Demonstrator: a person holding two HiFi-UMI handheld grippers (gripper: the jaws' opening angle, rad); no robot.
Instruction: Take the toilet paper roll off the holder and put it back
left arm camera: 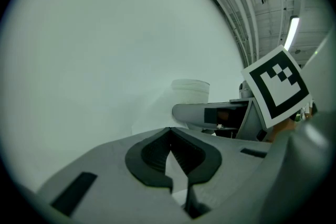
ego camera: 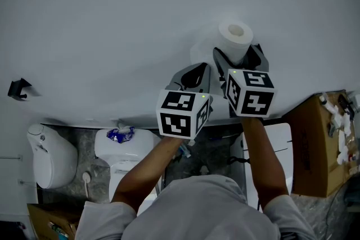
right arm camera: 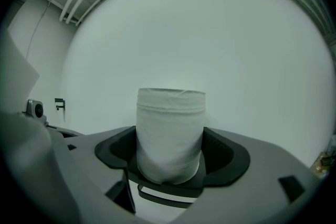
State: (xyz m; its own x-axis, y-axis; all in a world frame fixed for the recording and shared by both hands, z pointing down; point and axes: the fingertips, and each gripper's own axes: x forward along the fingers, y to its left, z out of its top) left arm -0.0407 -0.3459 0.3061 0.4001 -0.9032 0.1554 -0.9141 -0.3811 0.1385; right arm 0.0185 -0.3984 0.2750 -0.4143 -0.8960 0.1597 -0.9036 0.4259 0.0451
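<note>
A long carry is judged to be needed to the small black holder [ego camera: 18, 89] on the far left wall, where the roll could be mis-seated. No support is offered by the left tool [left arm camera: 169, 132], its jaws together on nothing. The toilet paper roll [right arm camera: 170, 123] is clamped upright in the right tool [ego camera: 238, 57], in the air near the wall. A slackened grip could drop it, and a hard one dent it. It is seen to be white, soft and nearly full.

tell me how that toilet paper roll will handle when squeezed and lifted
Probably soft: the toilet paper roll looks pinched in where the right claw grips it, so a hard squeeze may dent it. Likely light for its size, given the hollow core in the head view. Being round, it could roll if set on its side.
</note>
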